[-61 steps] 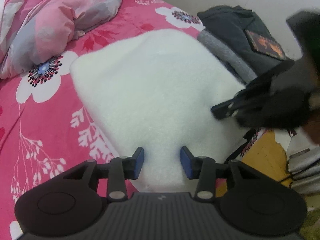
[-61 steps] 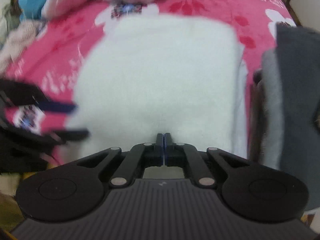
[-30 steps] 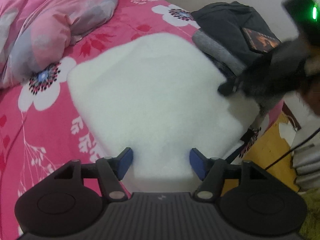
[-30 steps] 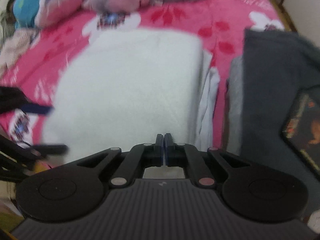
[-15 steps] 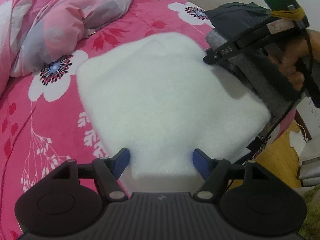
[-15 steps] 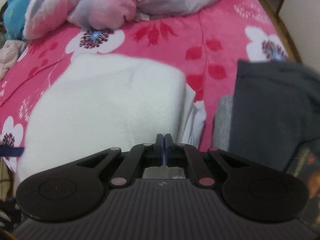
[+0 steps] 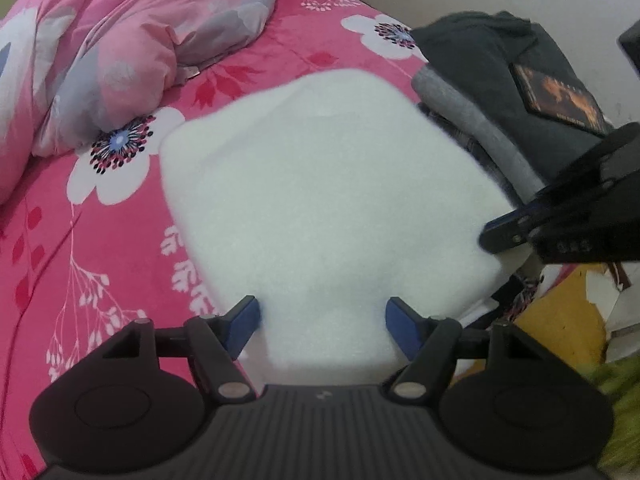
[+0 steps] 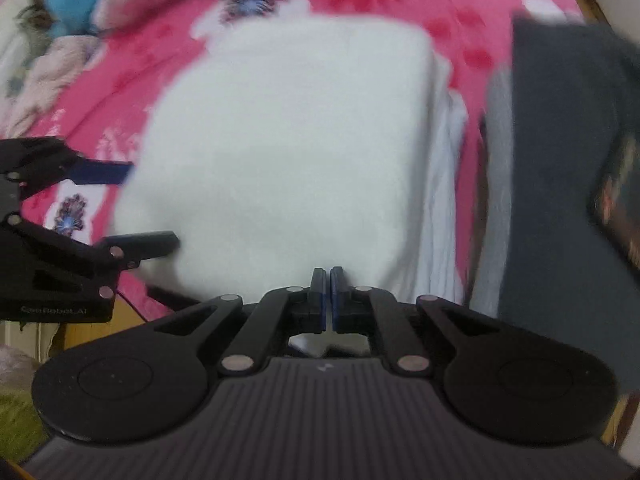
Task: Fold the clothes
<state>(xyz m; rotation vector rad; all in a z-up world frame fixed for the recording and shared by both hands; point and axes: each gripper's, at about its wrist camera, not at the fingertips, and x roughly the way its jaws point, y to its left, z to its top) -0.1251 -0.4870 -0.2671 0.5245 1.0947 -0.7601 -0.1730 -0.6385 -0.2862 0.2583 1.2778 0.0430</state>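
Note:
A white fluffy garment (image 7: 320, 192) lies folded into a thick pad on the pink floral bedsheet (image 7: 80, 248). My left gripper (image 7: 322, 316) is open at its near edge, and a narrow part of the fluffy cloth sits between the blue pads (image 7: 244, 316). The right gripper (image 7: 500, 236) hovers shut at the garment's right edge. In the right wrist view the right gripper (image 8: 329, 280) is shut over the white garment (image 8: 288, 140) with nothing visibly pinched. The left gripper (image 8: 152, 206) shows open at that garment's left side. This view is blurred.
A stack of folded dark grey clothes (image 7: 500, 80) with a printed patch lies just right of the white garment, seen too as the dark stack (image 8: 560, 160). A crumpled pink duvet (image 7: 140, 40) fills the far left. Thin white cloth (image 8: 444, 168) peeks from under the fluffy pad. The bed edge and yellow floor (image 7: 560, 320) lie at right.
The right gripper, still shut, came back from the far edge by the dark stack to the garment's near right edge. The left jaws spread a little wider around the near edge.

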